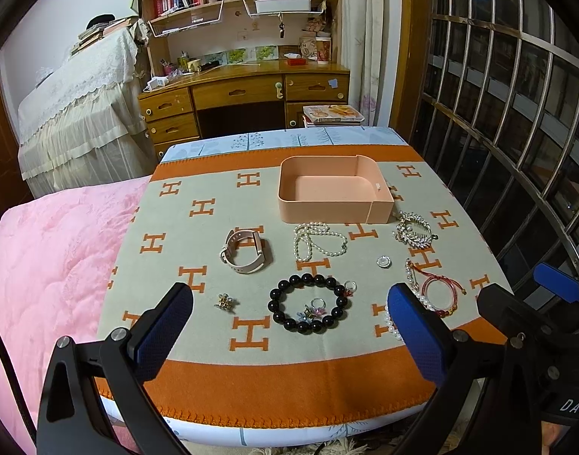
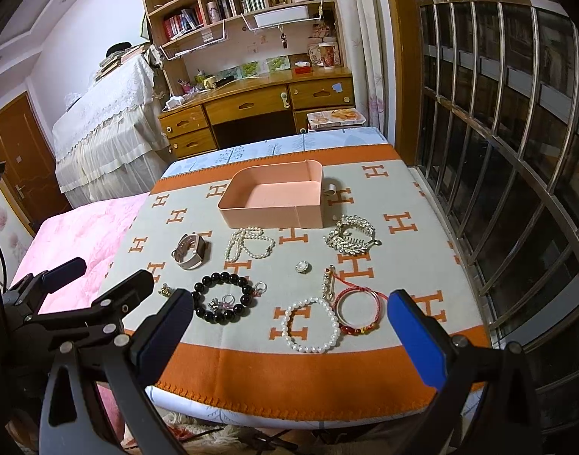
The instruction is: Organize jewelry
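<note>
Left wrist view: pink box (image 1: 335, 189) sits empty at the far side of the table (image 1: 251, 390), so nothing is sorted yet. Task looks to be at the very start.

All the jewelry lies loose on the blanket in front of the box:
- watch (image 1: 246, 252), left of centre
- pearl necklace (image 1: 320, 240), just in front of the box
- crystal comb (image 1: 414, 231), by the box's right corner
- small round brooch (image 1: 384, 262)
- black bead bracelet (image 1: 309, 302), with a few rings (image 1: 319, 305) inside and at its rim
- small gold clip (image 1: 225, 302), left of the beads
- red cord bangle (image 2: 359, 309), touching the pearl bracelet (image 2: 311, 324); gold pin (image 2: 328, 282) just behind them

Left hand-held gripper (image 1: 291, 326): jaws wide apart, holds nothing, touches nothing. It hangs over the near edge, roughly lined up on the black beads.

Right hand-held gripper (image 2: 293, 337): also wide, nothing held. Pearl bracelet and red bangle lie between its fingers in view, but no contact.

Left to do, by my read: every piece goes into the box. Small rings and the clip will likely be the fiddly picks.
</note>
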A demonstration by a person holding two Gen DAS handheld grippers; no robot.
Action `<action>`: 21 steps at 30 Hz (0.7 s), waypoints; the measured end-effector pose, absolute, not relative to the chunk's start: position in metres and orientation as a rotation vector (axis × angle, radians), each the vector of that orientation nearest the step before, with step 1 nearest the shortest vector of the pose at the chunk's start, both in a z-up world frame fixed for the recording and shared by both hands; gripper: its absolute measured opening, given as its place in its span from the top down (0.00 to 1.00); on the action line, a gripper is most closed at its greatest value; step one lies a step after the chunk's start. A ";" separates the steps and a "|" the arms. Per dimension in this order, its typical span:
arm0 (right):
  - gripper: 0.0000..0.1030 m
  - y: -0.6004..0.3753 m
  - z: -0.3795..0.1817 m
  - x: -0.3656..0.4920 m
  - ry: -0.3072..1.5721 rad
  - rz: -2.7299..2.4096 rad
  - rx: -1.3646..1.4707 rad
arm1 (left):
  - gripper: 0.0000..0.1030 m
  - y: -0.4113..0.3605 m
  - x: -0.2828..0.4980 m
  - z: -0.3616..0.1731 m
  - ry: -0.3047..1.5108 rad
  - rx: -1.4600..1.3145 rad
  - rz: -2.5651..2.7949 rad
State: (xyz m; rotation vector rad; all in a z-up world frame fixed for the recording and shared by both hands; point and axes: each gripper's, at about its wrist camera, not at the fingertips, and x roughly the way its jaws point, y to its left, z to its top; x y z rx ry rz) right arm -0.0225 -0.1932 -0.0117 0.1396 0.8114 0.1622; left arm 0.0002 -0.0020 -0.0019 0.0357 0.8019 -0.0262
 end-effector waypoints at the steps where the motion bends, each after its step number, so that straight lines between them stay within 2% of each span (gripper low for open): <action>1: 0.00 -0.193 -0.011 -0.022 0.812 0.162 0.140 | 0.02 -0.002 0.000 -0.002 0.802 0.036 -0.026; 21: 0.00 -0.188 -0.016 -0.020 0.813 0.166 0.141 | 0.02 -0.002 -0.003 -0.005 0.801 0.030 -0.030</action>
